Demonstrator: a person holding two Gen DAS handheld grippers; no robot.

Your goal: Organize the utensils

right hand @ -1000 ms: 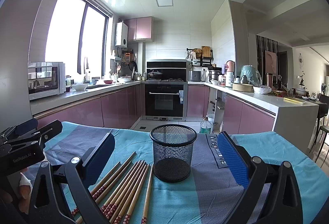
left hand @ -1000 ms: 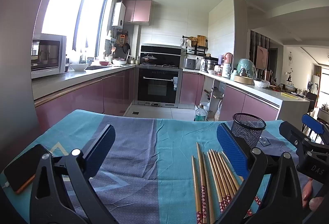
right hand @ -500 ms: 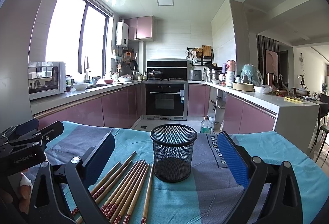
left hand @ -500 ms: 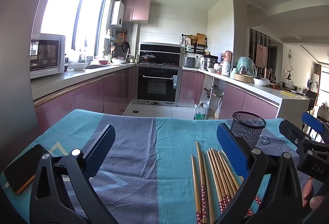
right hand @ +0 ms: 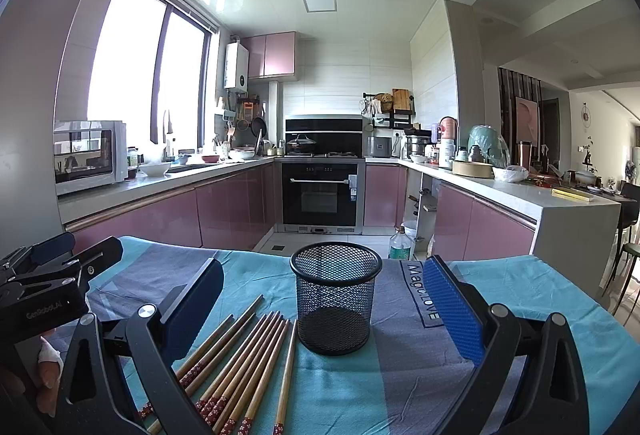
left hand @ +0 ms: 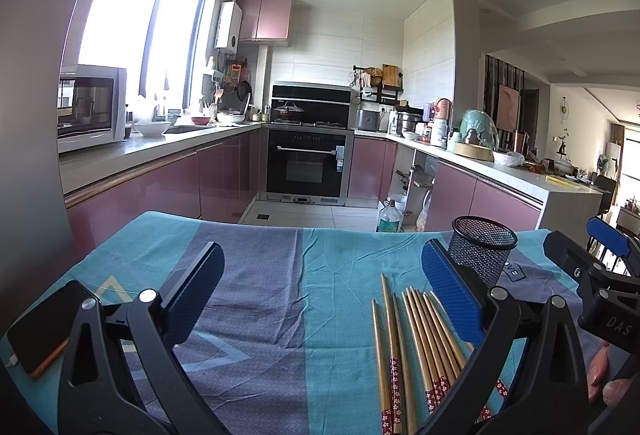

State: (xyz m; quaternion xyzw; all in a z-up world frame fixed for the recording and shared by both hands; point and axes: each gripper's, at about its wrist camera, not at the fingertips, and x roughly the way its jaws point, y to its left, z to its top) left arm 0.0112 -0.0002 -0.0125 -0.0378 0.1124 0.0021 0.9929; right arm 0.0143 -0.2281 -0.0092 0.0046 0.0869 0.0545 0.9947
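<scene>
Several wooden chopsticks [left hand: 416, 347] with red patterned ends lie side by side on the blue cloth, just inside my left gripper's right finger. In the right wrist view the chopsticks [right hand: 244, 363] lie left of a black mesh cup [right hand: 335, 301] that stands upright and holds nothing. The mesh cup [left hand: 482, 249] shows behind the left gripper's right finger. My left gripper [left hand: 320, 295] is open above bare cloth. My right gripper [right hand: 320, 299] is open, with the cup standing beyond its fingers. Each gripper shows at the edge of the other's view.
A dark phone [left hand: 44, 327] with a cable lies on the cloth [left hand: 256, 275] at the far left. The table's far edge drops to the kitchen floor, where a plastic bottle [right hand: 400, 245] stands. Pink cabinets and an oven line the room beyond.
</scene>
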